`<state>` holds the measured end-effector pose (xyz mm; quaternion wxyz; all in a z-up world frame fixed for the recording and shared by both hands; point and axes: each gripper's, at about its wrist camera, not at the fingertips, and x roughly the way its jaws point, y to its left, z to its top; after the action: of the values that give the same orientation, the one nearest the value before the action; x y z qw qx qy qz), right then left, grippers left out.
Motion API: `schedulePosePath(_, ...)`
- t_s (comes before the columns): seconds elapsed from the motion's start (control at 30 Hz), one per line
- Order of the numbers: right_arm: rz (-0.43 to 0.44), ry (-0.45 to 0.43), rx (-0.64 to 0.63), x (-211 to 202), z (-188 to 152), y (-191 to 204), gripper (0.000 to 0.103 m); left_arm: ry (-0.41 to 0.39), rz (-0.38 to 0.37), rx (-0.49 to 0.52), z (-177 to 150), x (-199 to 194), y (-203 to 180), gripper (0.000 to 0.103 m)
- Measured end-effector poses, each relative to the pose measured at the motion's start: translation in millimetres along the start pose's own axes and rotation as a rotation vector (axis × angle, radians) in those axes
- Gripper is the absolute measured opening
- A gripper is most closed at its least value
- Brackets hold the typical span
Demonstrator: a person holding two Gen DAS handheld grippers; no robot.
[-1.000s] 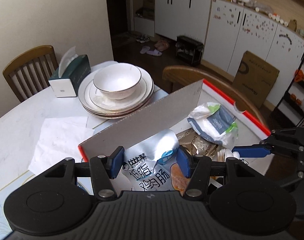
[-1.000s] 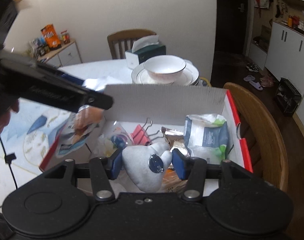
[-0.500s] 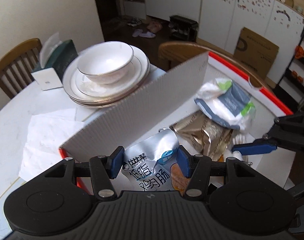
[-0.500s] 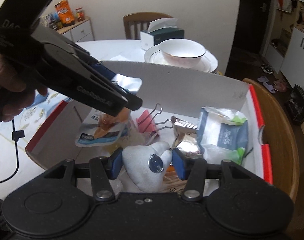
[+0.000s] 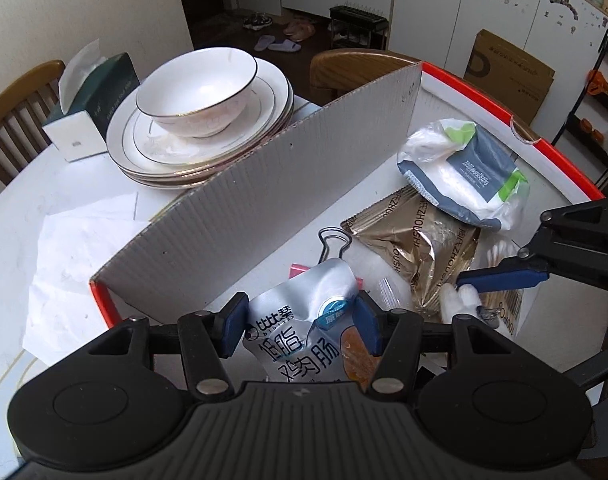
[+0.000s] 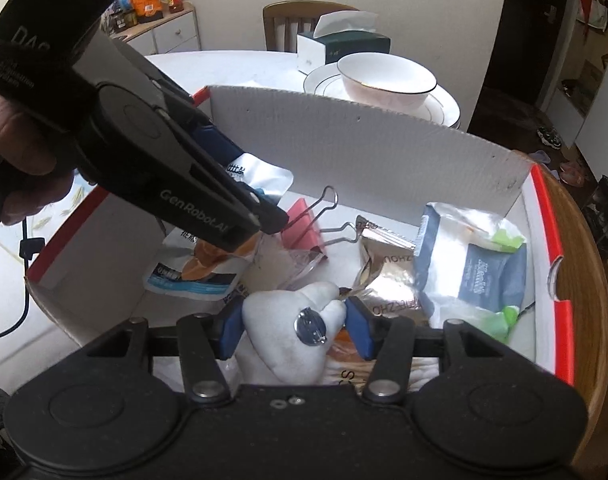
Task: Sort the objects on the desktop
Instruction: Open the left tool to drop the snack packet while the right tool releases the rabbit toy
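My left gripper (image 5: 300, 326) is shut on a silver snack pouch (image 5: 304, 336) with Chinese print, held low inside the white cardboard box (image 5: 264, 184) with red rim. My right gripper (image 6: 294, 330) is shut on a white plush toy (image 6: 292, 332) with a metal disc, also inside the box; the toy shows in the left wrist view (image 5: 459, 300). In the box lie a gold foil packet (image 5: 415, 248), a grey-and-white wipes pack (image 5: 463, 168), a pink binder clip (image 6: 304, 228) and a clear bag (image 6: 300, 264).
A bowl (image 5: 196, 92) on stacked plates (image 5: 208, 148) and a green tissue box (image 5: 92, 108) stand on the white table beyond the box wall. A crumpled paper sheet (image 5: 80, 256) lies left. Wooden chairs (image 5: 355, 68) stand around the table.
Both grippers have lowered and moved forward into the box with their objects still held. The box contents now look larger and closer.
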<state>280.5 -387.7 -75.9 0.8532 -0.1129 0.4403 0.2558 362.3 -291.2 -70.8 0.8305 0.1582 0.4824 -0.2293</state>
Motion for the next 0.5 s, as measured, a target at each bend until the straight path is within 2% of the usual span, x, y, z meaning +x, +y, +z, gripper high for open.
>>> schedulePosePath(0.23,0.020,0.026,-0.010,6.9,3.2,-0.8,0.058,0.009,-0.029,-0.016,0.5,3.7,2.8,0.058)
schedulePosePath(0.5,0.001,0.008,0.011,4.0,0.2,-2.1,0.066,-0.013,-0.067,-0.024,-3.1,0.8,1.2,0.064)
